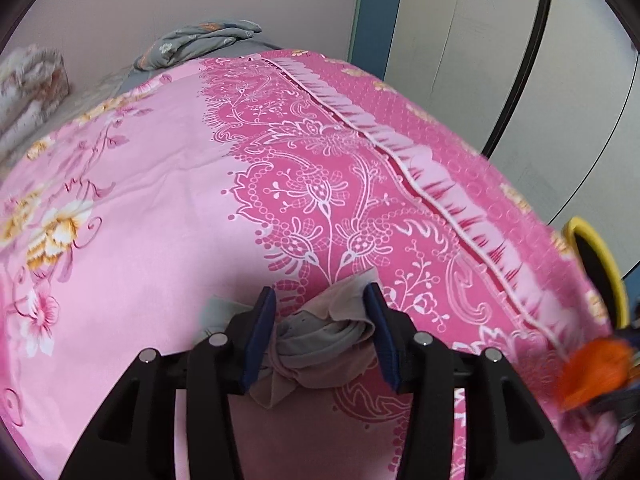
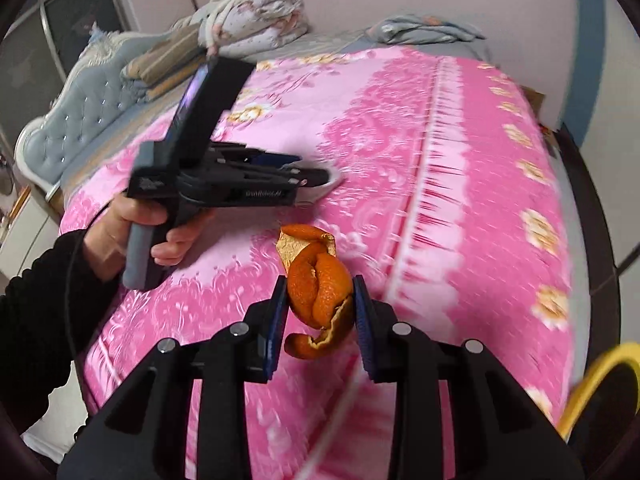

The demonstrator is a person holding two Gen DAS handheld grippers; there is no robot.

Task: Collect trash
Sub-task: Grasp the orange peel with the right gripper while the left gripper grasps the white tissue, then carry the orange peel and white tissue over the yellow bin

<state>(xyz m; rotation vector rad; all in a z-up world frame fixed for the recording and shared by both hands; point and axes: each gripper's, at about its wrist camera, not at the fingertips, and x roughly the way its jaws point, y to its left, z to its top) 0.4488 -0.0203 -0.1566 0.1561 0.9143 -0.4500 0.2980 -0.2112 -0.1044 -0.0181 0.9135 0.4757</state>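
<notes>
Left wrist view: my left gripper (image 1: 326,300) stands partly open with a crumpled grey-beige cloth (image 1: 320,336) bunched between its 2 blue pads. The right pad (image 1: 380,328) touches the cloth; I cannot tell whether the left pad presses it, so I cannot confirm a grip. The cloth lies on the pink floral bedspread (image 1: 160,184). Far to the right of this gripper, at the frame's edge, the orange peel (image 1: 596,372) shows as a blur, with a yellow-rimmed bin (image 1: 600,264) just beyond it.

Right wrist view: my right gripper (image 2: 320,300) is closed narrowly on the orange peel (image 2: 320,292), both pads pressing its sides, the peel's curled end hanging below. Ahead and to the left, my left hand (image 2: 132,220) holds the other gripper (image 2: 320,176) low over the bedspread (image 2: 460,240). The yellow bin rim (image 2: 600,376) sits to the lower right of this gripper.
</notes>
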